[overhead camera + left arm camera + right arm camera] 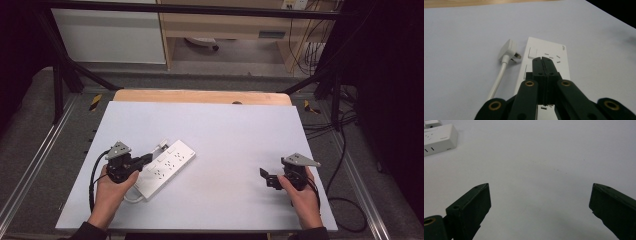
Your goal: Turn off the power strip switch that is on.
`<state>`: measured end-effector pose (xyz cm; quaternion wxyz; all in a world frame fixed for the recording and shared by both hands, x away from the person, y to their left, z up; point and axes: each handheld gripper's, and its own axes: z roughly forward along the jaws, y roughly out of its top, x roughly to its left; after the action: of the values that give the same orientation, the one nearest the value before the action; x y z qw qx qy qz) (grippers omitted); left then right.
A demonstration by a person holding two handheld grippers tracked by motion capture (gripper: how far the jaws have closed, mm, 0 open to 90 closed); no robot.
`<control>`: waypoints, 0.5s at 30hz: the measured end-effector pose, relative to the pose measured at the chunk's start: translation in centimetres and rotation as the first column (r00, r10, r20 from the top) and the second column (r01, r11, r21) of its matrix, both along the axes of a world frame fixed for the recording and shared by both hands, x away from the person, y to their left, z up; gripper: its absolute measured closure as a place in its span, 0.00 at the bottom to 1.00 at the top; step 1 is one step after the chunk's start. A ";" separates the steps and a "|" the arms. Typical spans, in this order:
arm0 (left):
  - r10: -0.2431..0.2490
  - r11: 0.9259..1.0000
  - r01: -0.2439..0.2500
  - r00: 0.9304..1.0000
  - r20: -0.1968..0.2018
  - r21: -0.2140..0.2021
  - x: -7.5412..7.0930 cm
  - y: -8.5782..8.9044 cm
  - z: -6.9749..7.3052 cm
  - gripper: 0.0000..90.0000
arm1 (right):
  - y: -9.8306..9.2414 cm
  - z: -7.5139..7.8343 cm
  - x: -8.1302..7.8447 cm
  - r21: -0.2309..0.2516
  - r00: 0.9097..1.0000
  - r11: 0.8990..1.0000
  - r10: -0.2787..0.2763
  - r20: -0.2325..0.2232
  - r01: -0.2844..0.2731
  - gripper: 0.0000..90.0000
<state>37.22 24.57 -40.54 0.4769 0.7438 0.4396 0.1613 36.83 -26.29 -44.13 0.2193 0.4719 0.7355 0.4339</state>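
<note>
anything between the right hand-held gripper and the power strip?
Nothing. Between the right hand-held gripper and the power strip the table is bare, in the high view and the right gripper view.

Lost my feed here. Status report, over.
Left gripper shut, empty, over white power strip. Right gripper open, empty, above bare table. Plug loose beside strip. Nothing obstructing.

strip (554,53): near end hidden behind the left gripper (542,60) jaws; print at its far corner too small to read
cord (499,77): runs out behind the gripper body
strip (437,136): cut by the top-left edge
right gripper (540,202): jaws cut by the bottom edge
</note>
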 end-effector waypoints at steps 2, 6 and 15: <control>-0.002 1.000 0.002 1.000 -0.002 0.007 0.0 0.0 -0.1 1.00 | 0.0 0.0 0.0 0.001 1.000 1.000 -0.001 -0.001 0.001 0.05; -0.001 1.000 0.001 1.000 -0.015 0.014 0.1 0.0 -0.3 1.00 | 0.0 0.0 0.0 -0.001 1.000 1.000 0.002 0.001 -0.002 0.05; 0.002 1.000 -0.001 0.999 -0.032 0.027 0.2 0.1 -0.8 1.00 | 0.0 0.0 0.0 -0.001 1.000 1.000 -0.002 -0.001 0.002 0.05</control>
<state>37.46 24.63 -41.31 0.4597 0.7523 0.4455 0.1557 36.86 -26.29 -44.15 0.2195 0.4725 0.7355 0.4331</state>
